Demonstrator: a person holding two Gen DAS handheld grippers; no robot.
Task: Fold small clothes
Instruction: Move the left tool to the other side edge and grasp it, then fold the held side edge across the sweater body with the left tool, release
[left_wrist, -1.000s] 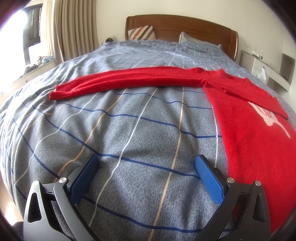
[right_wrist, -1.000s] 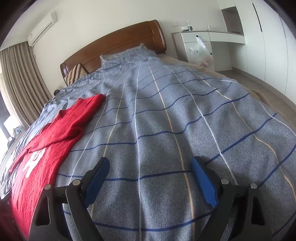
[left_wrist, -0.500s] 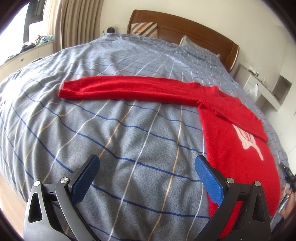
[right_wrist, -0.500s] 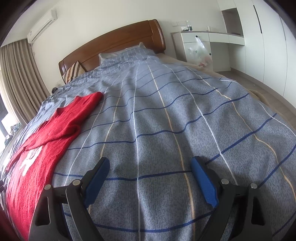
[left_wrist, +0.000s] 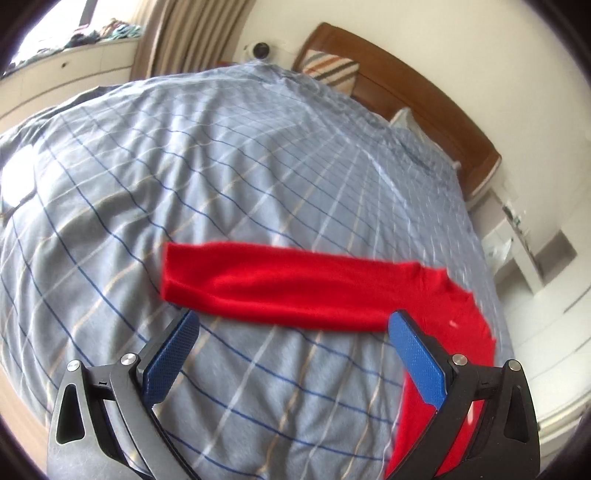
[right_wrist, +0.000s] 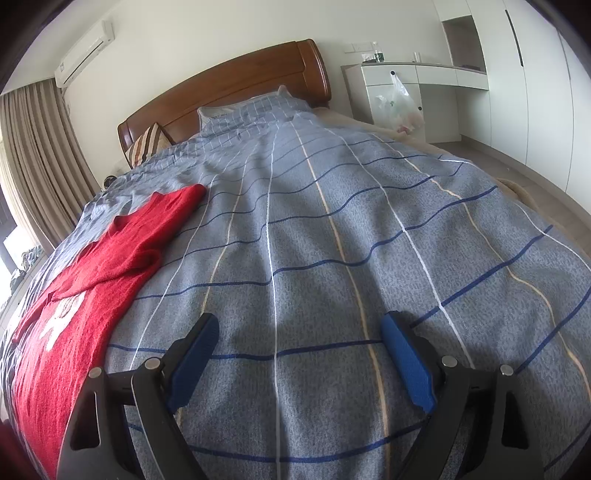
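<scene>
- Plainly, the red sweater (left_wrist: 295, 291) lies spread flat on the bed (left_wrist: 258, 177), its body toward the foot edge and one long sleeve (left_wrist: 280, 286) stretched straight out across the checked cover toward the window-side edge.
- From the right wrist view the sweater's body (right_wrist: 85, 284) sits along the left side of the cover, a white print on its front, with the other sleeve apparently already laid over the chest — though the fold is hard to read from this angle.
- Left gripper (left_wrist: 293, 354) hangs just short of the outstretched sleeve, jaws spread wide with nothing between them.
- Right gripper (right_wrist: 299, 358) hovers over bare cover well apart from the sweater, jaws likewise wide and empty.
- Handling, as I judge it: a knit, so light, soft and limp — it will sag and stretch when lifted by one point, and will drag on the cover rather than slide.
- Best hold looks to be the cuff end of the sleeve (left_wrist: 173, 273), pinching both layers, then carrying it across onto the body.
- Room is generous: open cover lies on every side of the sleeve, and the headboard (right_wrist: 229, 92) and striped cushion (left_wrist: 330, 72) are far off at the head edge.
- Only the foot edge is close, so the body could slip off if tugged that way.
</scene>
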